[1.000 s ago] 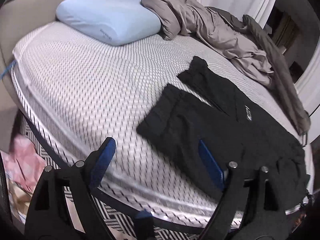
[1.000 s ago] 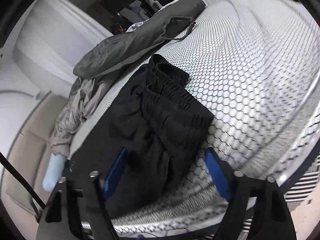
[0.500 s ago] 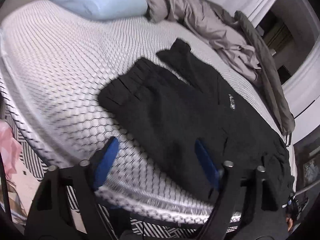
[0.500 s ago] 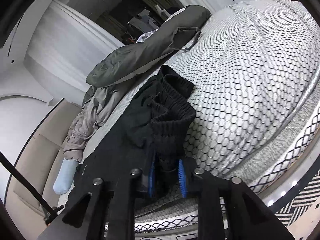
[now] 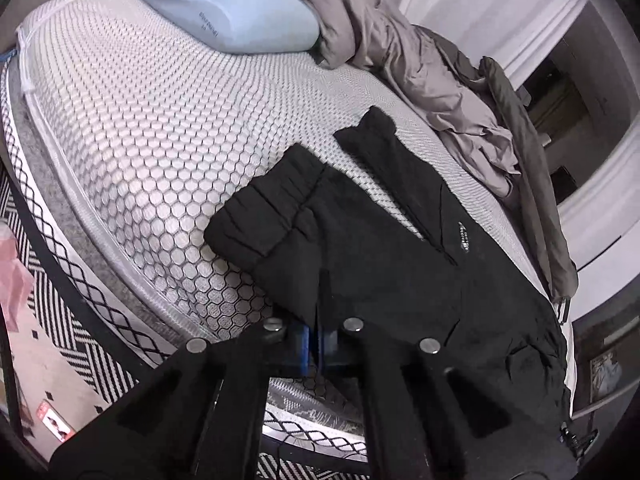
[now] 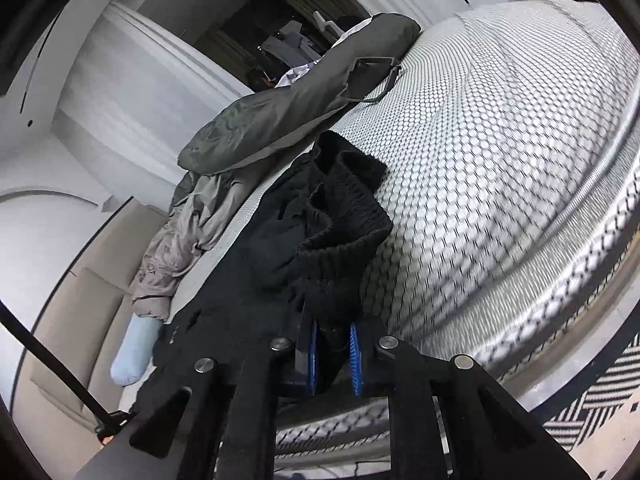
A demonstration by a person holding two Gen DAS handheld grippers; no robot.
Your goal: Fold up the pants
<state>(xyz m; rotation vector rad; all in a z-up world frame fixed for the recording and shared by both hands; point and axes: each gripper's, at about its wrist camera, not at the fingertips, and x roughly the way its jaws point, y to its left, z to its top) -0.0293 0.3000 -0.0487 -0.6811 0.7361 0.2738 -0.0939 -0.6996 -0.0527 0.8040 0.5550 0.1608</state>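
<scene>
Bed w/ honeycomb mattress (image 5: 132,128): black pants (image 5: 380,248) spread on near edge. Left gripper (image 5: 318,344) jaws pinch leg hem; right gripper (image 6: 334,356) jaws pinch ribbed waistband. Blue pillow (image 5: 224,4), grey blanket (image 5: 420,60) behind.

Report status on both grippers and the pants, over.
Left gripper shut on pants near-side leg edge. Right gripper shut on the bunched waistband. Pants spread on mattress; gray bedding beyond, not touching.
</scene>
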